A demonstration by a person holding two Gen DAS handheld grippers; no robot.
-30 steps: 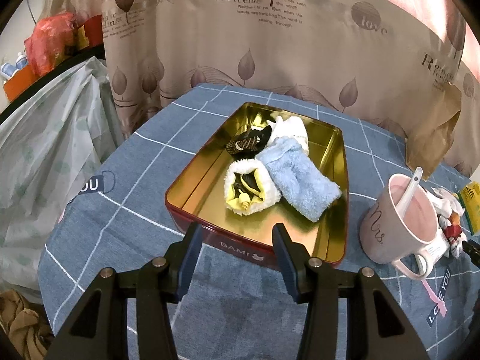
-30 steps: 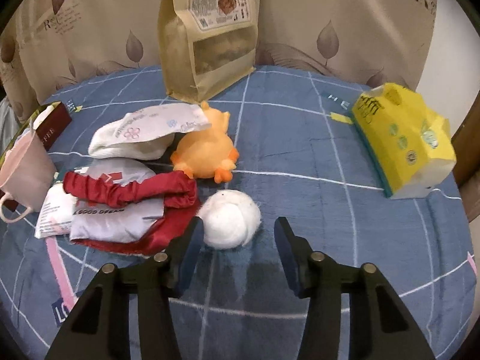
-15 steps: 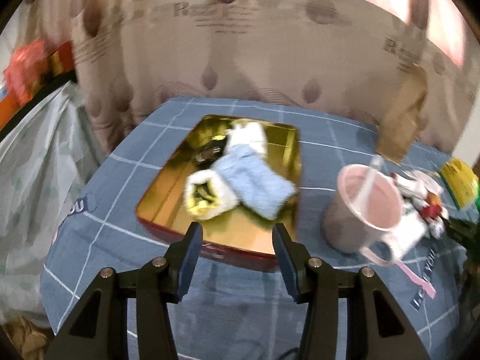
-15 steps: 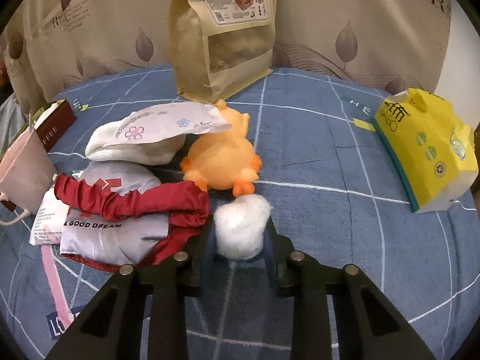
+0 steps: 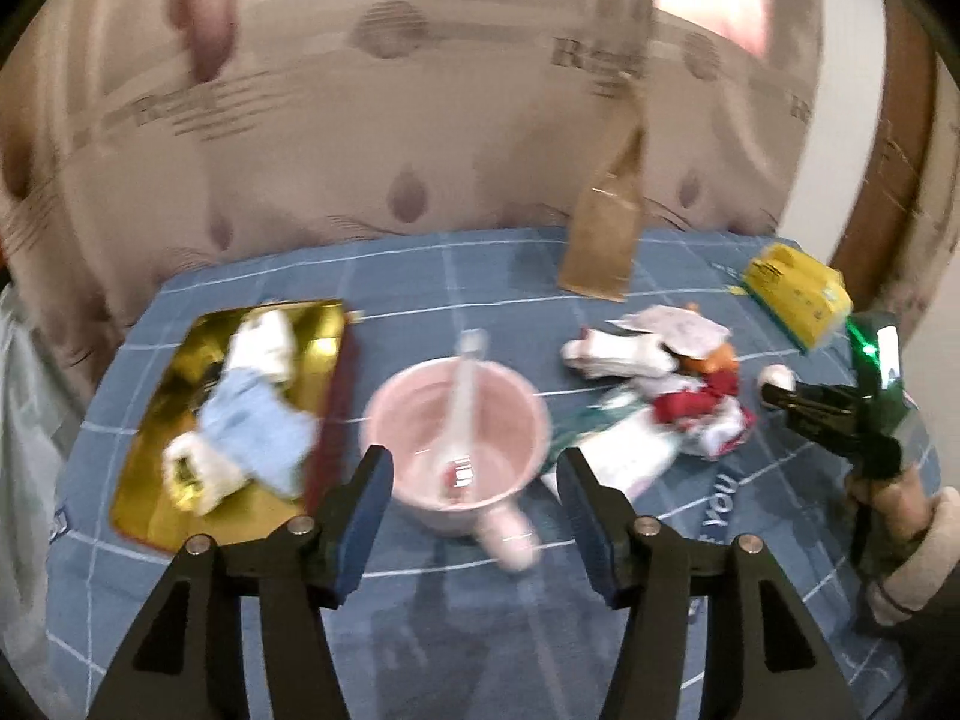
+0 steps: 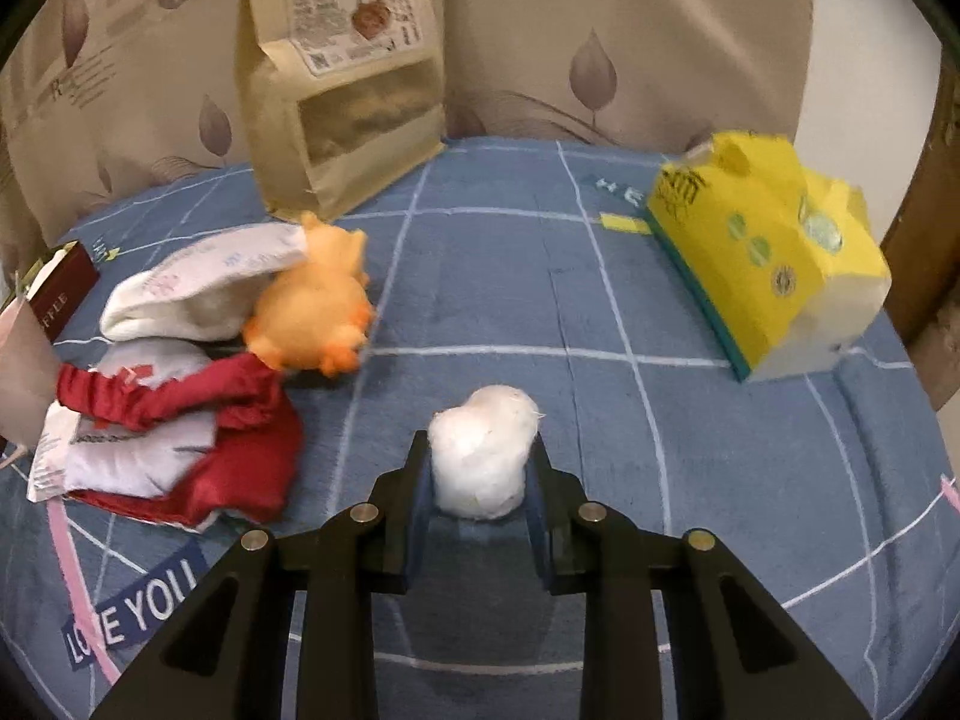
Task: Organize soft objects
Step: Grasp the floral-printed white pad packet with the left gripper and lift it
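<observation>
White fluff ball (image 6: 483, 456) in right claw (image 6: 480, 480) — orange plush (image 6: 312, 312), red cloth (image 6: 240, 438) beside

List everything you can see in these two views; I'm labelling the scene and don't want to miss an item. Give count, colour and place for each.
white fluffy ball: 1, white, between the right gripper's fingers
plush duck: 1, orange, left of the ball
red cloth: 1, red, in the pile in front of the duck
white cloth: 1, white, folded, behind the pile
paper bag: 1, tan, standing by the curtain
tissue pack: 1, yellow, table's right side
mug: 1, pink, spoon inside, table's middle
tin: 1, gold inside, red outside, left; holds blue and white soft items
tablecloth: 1, blue with a white grid
left gripper: 1, black, open, empty
right gripper: 1, black, shut on the ball
hand: 1, holds the right gripper
</observation>
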